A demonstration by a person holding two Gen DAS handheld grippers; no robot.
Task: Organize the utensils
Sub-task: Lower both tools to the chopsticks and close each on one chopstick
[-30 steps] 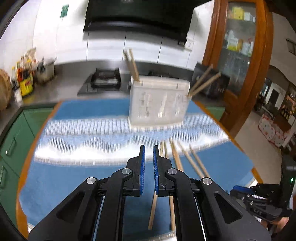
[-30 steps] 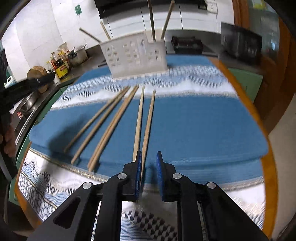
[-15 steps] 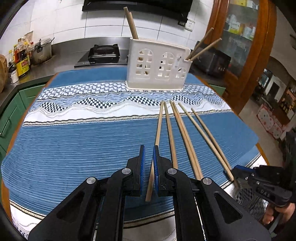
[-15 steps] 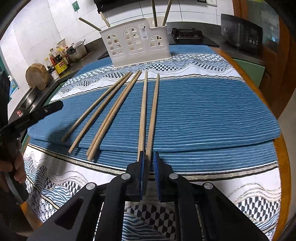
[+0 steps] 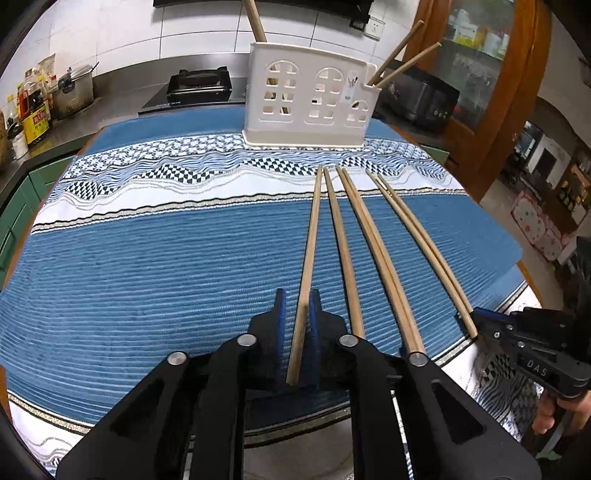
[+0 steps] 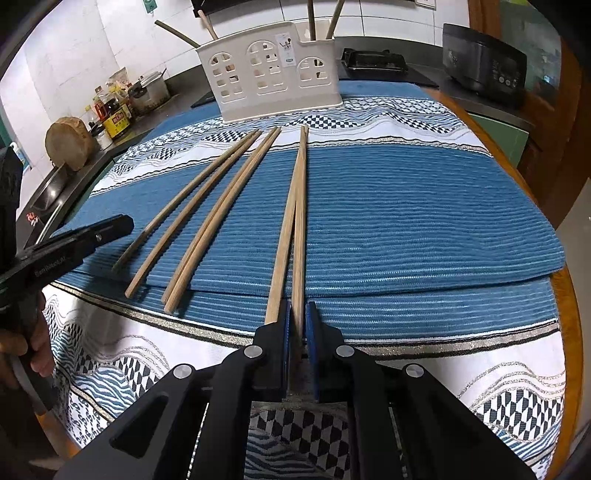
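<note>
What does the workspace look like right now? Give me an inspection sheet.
Surface: blue patterned cloth.
Job's things: six loose chopsticks lying on the cloth; white holder upright, four standing chopsticks inside.
Clutter: nothing seen.
Grippers: left gripper fingers straddle the leftmost chopstick, grip unclear; right gripper shut on the rightmost chopstick.
Cables: nothing seen.
Surroundings: stove, pot, bottles behind.

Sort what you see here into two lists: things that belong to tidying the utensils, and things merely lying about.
Part of the job:
chopsticks on the cloth
white utensil holder
left gripper
right gripper

Just lying about:
pot
sauce bottles
stove
black appliance
</note>
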